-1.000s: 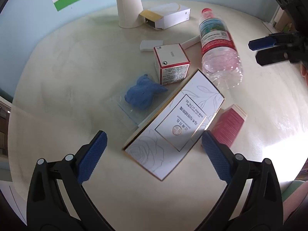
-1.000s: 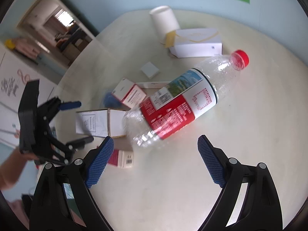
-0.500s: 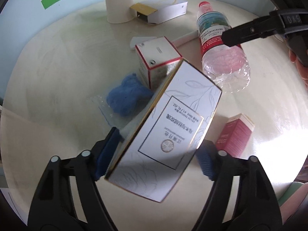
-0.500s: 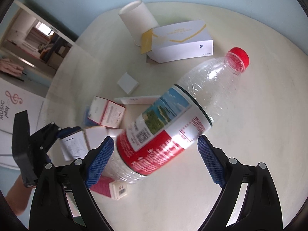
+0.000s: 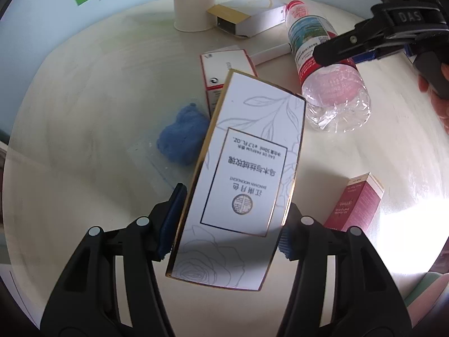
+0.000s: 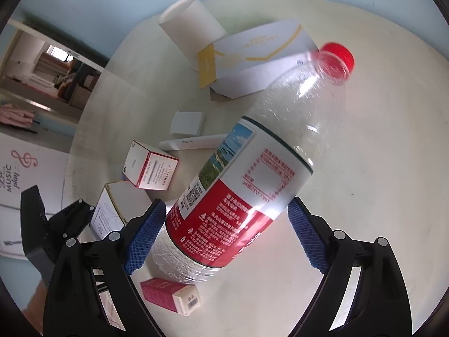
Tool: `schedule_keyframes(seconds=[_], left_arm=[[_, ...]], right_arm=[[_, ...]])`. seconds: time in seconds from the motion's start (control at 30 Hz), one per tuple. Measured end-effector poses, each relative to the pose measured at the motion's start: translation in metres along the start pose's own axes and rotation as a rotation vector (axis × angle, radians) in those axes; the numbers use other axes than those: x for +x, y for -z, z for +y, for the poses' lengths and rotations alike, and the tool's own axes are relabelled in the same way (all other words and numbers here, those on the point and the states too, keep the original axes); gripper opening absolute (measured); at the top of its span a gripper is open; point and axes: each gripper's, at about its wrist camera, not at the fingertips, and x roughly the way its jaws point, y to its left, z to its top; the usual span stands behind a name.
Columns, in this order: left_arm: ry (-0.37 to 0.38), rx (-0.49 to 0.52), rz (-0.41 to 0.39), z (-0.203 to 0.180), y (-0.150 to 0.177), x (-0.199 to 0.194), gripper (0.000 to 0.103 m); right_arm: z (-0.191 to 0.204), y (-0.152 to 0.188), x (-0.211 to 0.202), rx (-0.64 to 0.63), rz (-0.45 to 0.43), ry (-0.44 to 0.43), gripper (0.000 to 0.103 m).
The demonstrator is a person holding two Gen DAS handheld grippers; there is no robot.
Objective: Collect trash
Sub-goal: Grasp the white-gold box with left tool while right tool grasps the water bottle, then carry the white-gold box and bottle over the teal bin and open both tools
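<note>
A white perfume box with gold edging sits tilted between the pads of my left gripper, whose jaws are closing and pressing on its two long sides. Its far end is raised off the round table. A clear plastic bottle with a red cap and a red label lies on its side. My right gripper straddles its lower body, jaws closing. The left pad is at the bottle; a small gap shows at the right pad. In the left wrist view the right gripper reaches over the bottle.
A crumpled blue wad in a clear bag, a small red-trimmed white box and a pink box lie close by. An upturned paper cup and a white-and-gold box stand at the far edge.
The left jaws came in from wide open onto the white perfume box and tipped it up. The right gripper dropped lower and rolled until its jaws were around the bottle.
</note>
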Motion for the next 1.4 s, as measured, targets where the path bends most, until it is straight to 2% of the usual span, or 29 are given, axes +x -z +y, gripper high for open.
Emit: schedule_keyframes(seconds=[0.23,0.43,0.57,0.77,0.93,1.13,1.33,1.4], left_arm=[[-0.014,-0.016,-0.020,0.000,0.009,-0.016,0.054],[-0.021,-0.039,-0.036,-0.007,0.018,-0.031,0.054],[-0.031,-0.048,-0.046,-0.008,0.027,-0.041,0.054],[-0.047,-0.081,-0.060,-0.007,0.035,-0.047,0.054],[-0.068,-0.129,-0.073,-0.004,0.039,-0.048,0.054],[-0.079,-0.191,-0.101,0.005,0.062,-0.070,0.054],[-0.072,-0.244,-0.141,0.012,0.082,-0.089,0.054],[-0.073,-0.260,-0.153,0.015,0.089,-0.094,0.054]], right_arm=[[-0.005,0.014,-0.014,-0.023,0.037,0.015,0.070],[-0.025,0.039,-0.031,0.010,0.067,0.020,0.070],[-0.027,0.056,-0.041,-0.066,0.115,0.100,0.071],[-0.024,0.055,-0.033,-0.074,0.142,0.112,0.073],[-0.015,0.053,-0.025,-0.090,0.161,0.093,0.069],[-0.014,0.068,-0.070,-0.126,0.070,0.050,0.066],[-0.019,0.080,-0.114,-0.069,-0.001,-0.032,0.063],[-0.014,0.083,-0.125,-0.089,-0.016,-0.012,0.063]])
